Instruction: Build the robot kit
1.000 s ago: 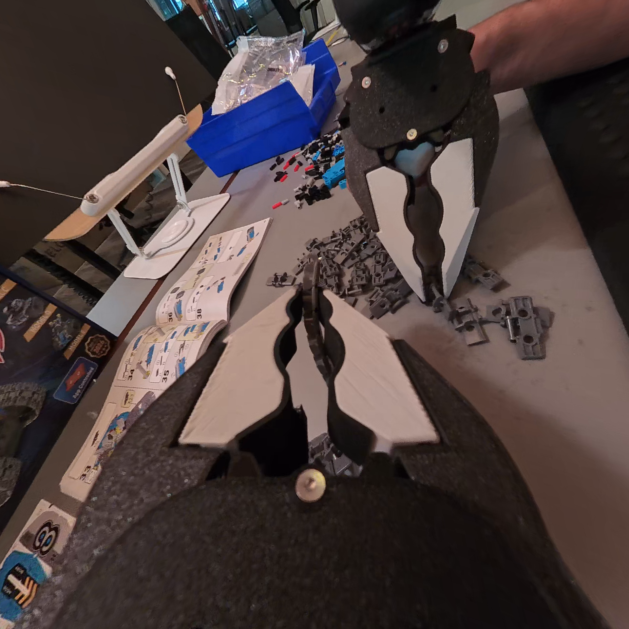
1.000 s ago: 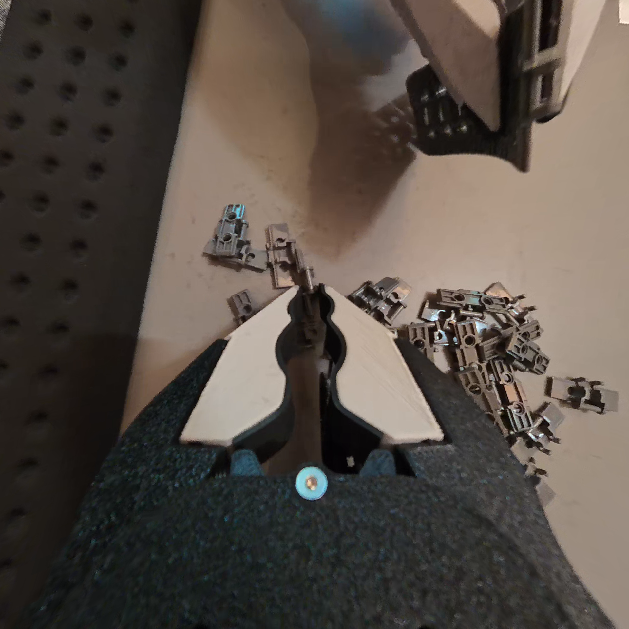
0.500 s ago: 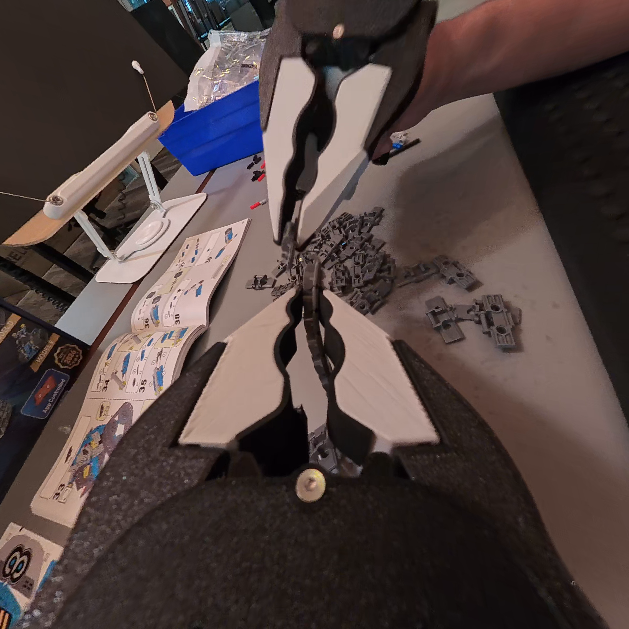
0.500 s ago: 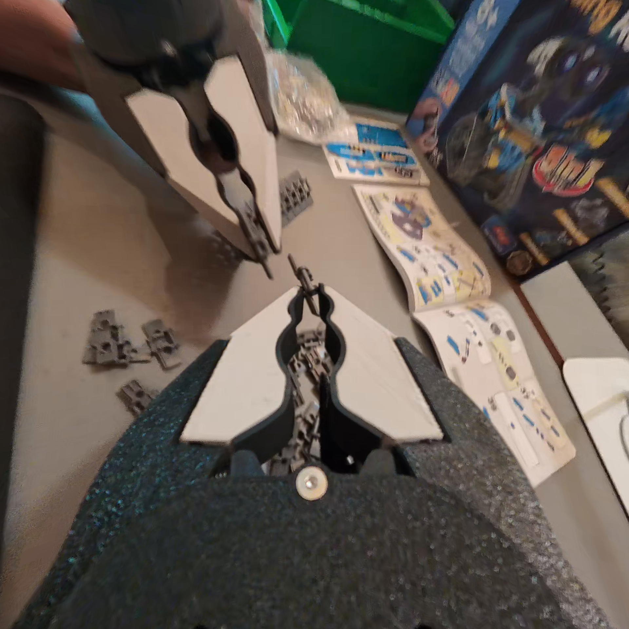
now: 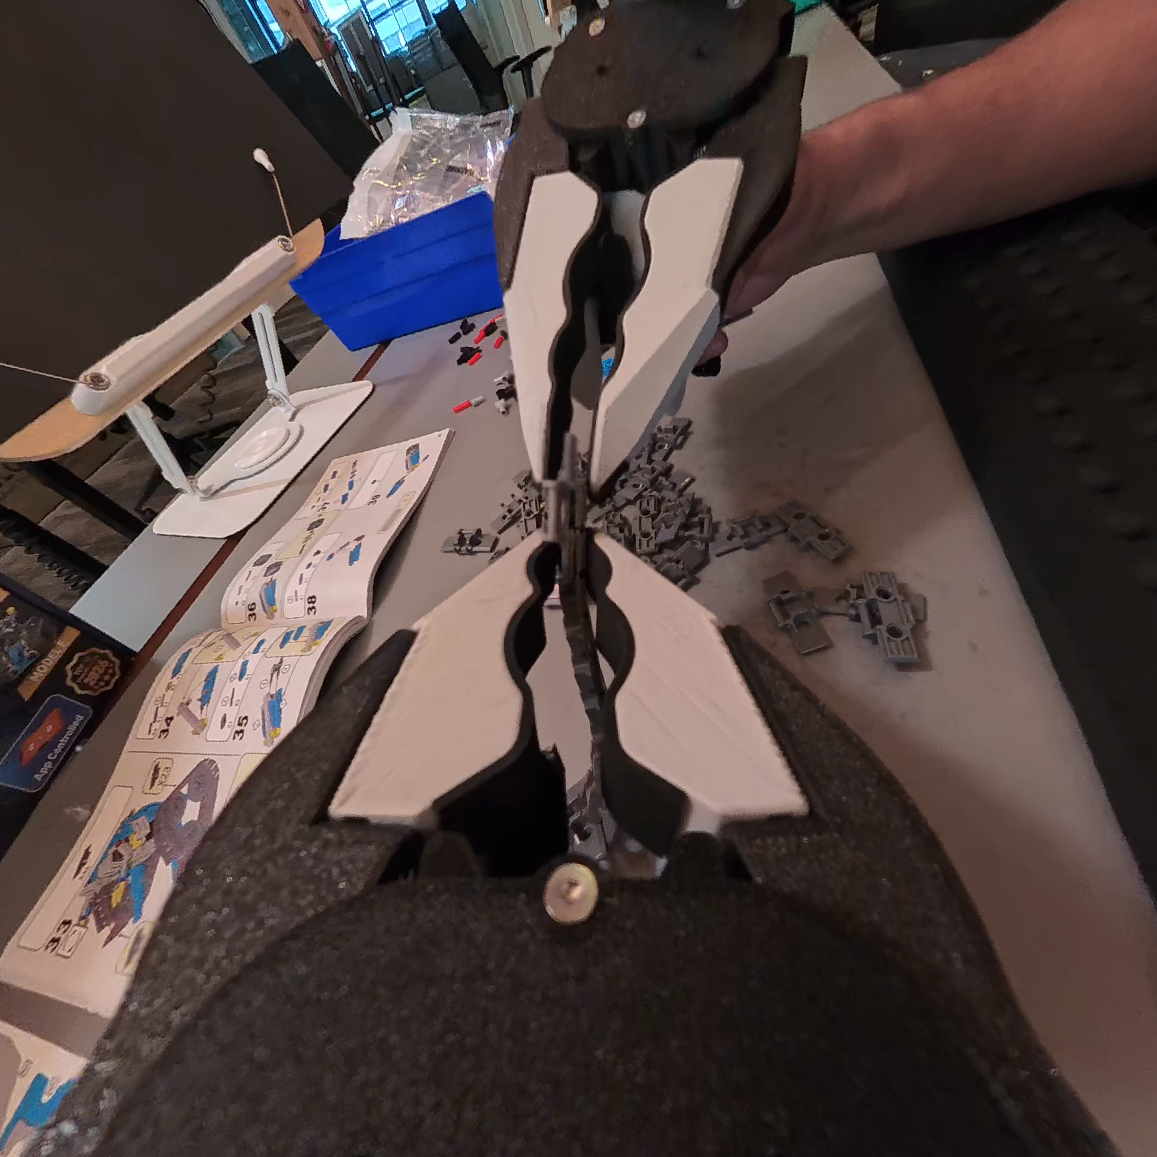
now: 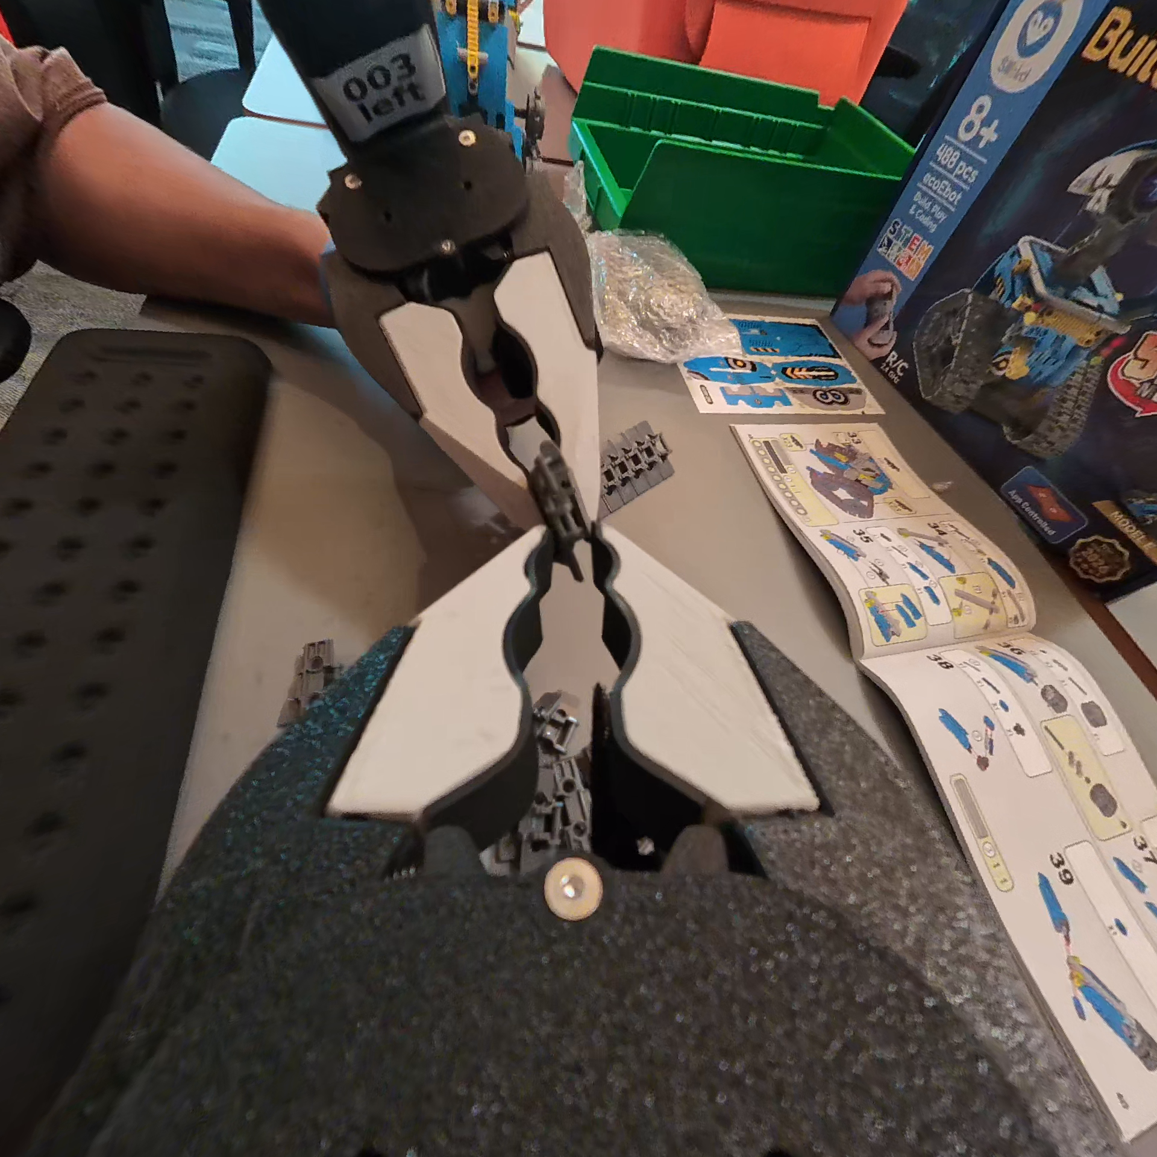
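Note:
In the left wrist view my left gripper (image 5: 566, 554) is shut on a chain of grey track links (image 5: 585, 676) that runs back between its fingers. My right gripper (image 5: 566, 479) comes down from above, shut on a single grey track link (image 5: 563, 501). The two grippers meet tip to tip above the table, and the link touches the chain's end. In the right wrist view my right gripper (image 6: 566, 535) holds the link (image 6: 557, 488) against my left gripper (image 6: 554, 504). The rest of the chain (image 6: 635, 466) hangs behind the left gripper.
A pile of grey links (image 5: 651, 519) and some loose ones (image 5: 876, 613) lie on the grey table. An open instruction booklet (image 6: 939, 595), a sticker sheet (image 6: 776, 382), a toy box (image 6: 1033, 250), a green bin (image 6: 739, 188), a blue bin (image 5: 407, 275), a white stand (image 5: 250, 451) and a black perforated mat (image 6: 94, 563) surround them. My two grippers' fingertips are within a few centimetres of each other.
My right gripper rose from the pile with a grey link and swung up to meet my left gripper tip to tip. My left gripper kept hold of the chain.

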